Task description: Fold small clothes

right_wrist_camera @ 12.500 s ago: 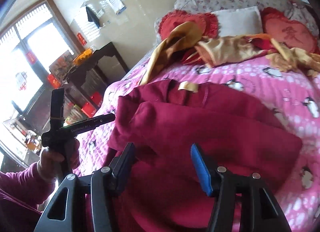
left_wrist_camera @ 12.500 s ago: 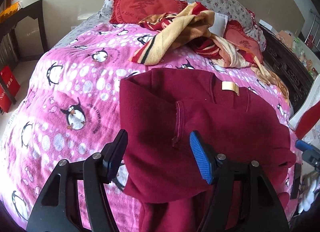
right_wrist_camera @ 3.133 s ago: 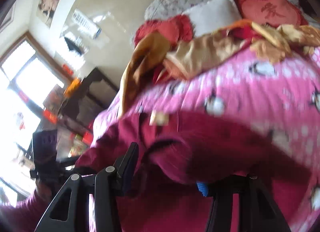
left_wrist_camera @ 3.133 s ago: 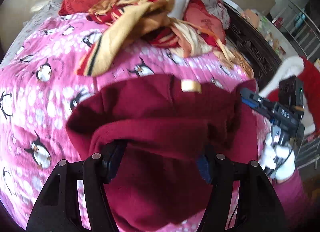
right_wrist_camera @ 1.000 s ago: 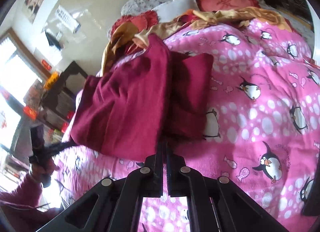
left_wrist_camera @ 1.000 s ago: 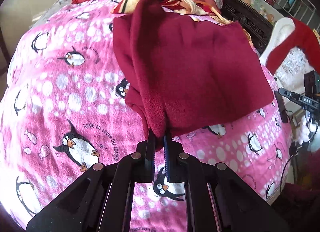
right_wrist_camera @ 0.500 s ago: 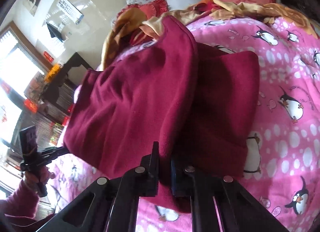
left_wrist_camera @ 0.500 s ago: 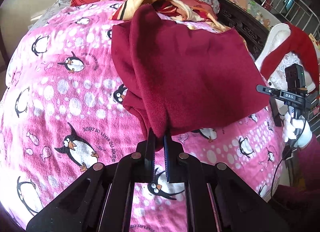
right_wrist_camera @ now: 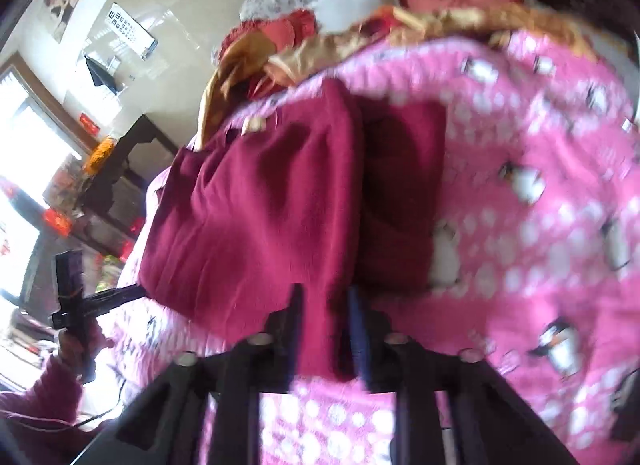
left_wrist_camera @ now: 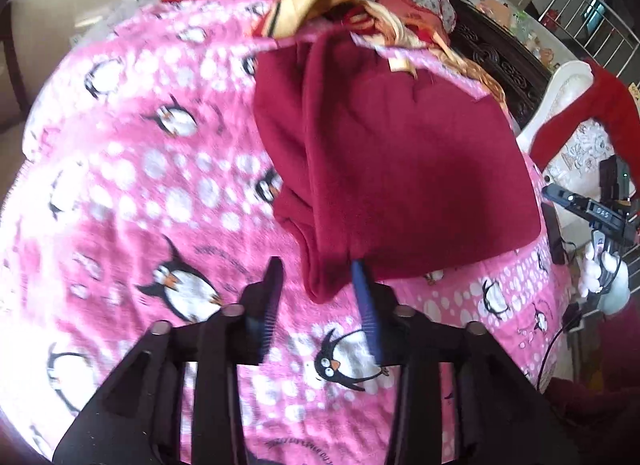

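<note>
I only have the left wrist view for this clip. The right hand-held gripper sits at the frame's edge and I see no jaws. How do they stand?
Observer: In the right wrist view the right hand-held gripper has just been opening its jaws. They stand apart, with a folded corner of the maroon fleece top between them.
Operator: And what is holding my own gripper?
Observer: A left hand in a pink sleeve grips the handle of the left hand-held gripper. Its jaws have also just been opening, around the top's other near corner.
</note>
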